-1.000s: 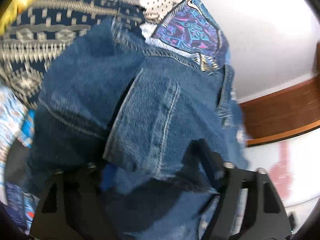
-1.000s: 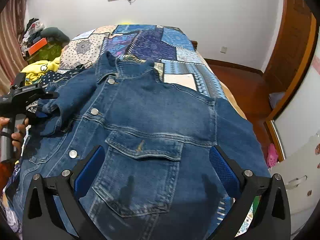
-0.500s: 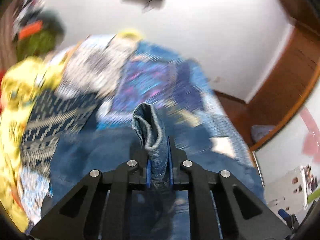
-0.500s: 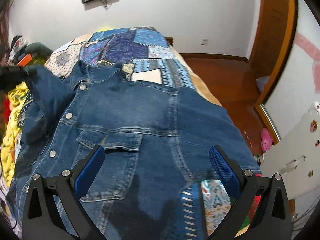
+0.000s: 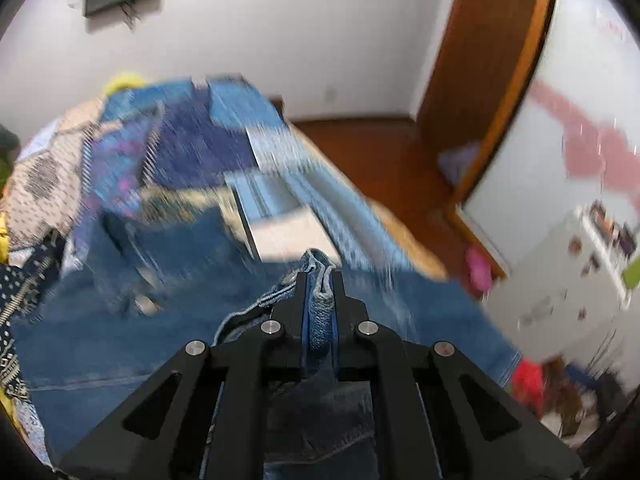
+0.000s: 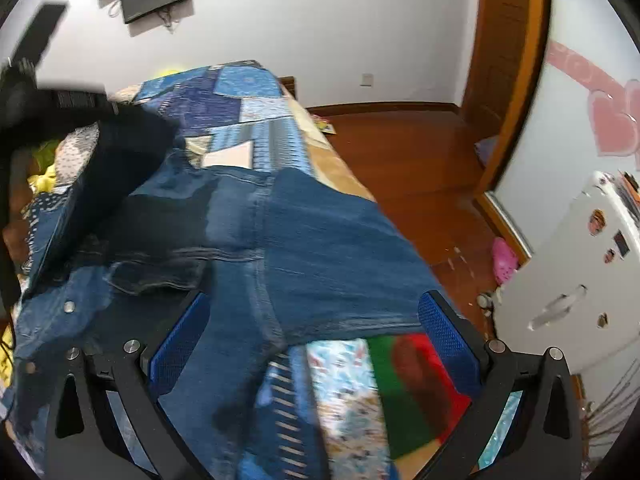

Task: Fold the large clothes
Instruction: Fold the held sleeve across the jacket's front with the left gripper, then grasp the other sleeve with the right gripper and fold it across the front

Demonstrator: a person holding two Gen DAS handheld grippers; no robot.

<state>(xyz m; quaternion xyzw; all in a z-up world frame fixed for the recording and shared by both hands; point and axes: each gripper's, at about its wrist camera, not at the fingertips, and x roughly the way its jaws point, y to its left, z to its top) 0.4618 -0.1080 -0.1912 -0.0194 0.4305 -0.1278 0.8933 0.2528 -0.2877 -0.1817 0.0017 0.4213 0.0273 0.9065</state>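
Note:
A blue denim jacket (image 6: 304, 240) lies spread on the patchwork bed cover (image 6: 248, 100). My left gripper (image 5: 319, 280) is shut on the cuff of the jacket's sleeve (image 5: 320, 312), held above the jacket's body (image 5: 120, 344). In the right wrist view the left gripper (image 6: 36, 92) shows at the upper left with the dark sleeve (image 6: 120, 168) hanging from it over the jacket's left side. My right gripper (image 6: 314, 344) is open and empty, above the jacket's right sleeve at the near right edge of the bed.
Yellow clothes (image 6: 44, 176) are piled at the bed's left. Wooden floor (image 6: 400, 148) and a door frame (image 6: 508, 72) are to the right. A white cabinet (image 6: 580, 276) and pink shoe (image 6: 504, 260) stand at the right. A green and red cloth (image 6: 416, 396) lies at the bed's near edge.
My left gripper has lifted the sleeve cuff and swung it right across the jacket. My right gripper has moved right, from over the chest pocket to the right sleeve at the bed's edge.

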